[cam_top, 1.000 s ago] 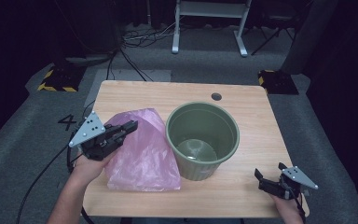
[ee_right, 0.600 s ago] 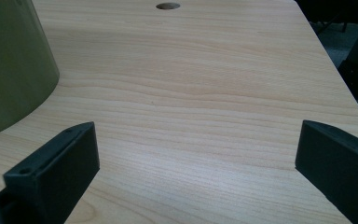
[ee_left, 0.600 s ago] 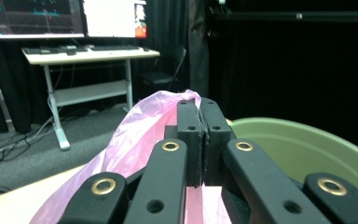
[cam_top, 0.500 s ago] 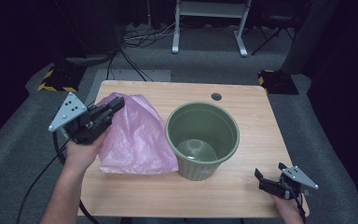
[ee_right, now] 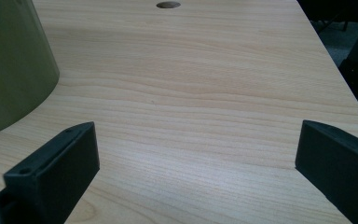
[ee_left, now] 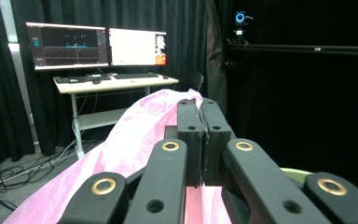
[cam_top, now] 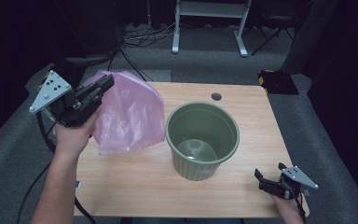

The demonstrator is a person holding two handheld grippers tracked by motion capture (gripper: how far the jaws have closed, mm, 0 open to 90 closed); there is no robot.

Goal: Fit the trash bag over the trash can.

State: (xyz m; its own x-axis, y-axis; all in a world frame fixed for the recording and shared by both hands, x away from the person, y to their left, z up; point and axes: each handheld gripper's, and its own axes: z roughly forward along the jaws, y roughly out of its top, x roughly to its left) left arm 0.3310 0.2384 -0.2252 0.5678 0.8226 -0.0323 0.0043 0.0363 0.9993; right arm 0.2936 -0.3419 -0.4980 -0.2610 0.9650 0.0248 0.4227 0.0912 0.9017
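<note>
Above the table's (cam_top: 135, 186) left edge, the left gripper (cam_top: 106, 83) clamps a pink bag (cam_top: 130, 114) beside the green bucket (cam_top: 202, 140). At the near right corner, the right gripper (cam_top: 257, 179) rests with jaws wide apart.

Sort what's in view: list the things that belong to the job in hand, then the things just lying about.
In the job:
pink plastic bag, pinched in the left gripper
green bin, standing on the table
right gripper, open, resting near the table's edge

Lying about:
desk with monitors
floor cables
</note>
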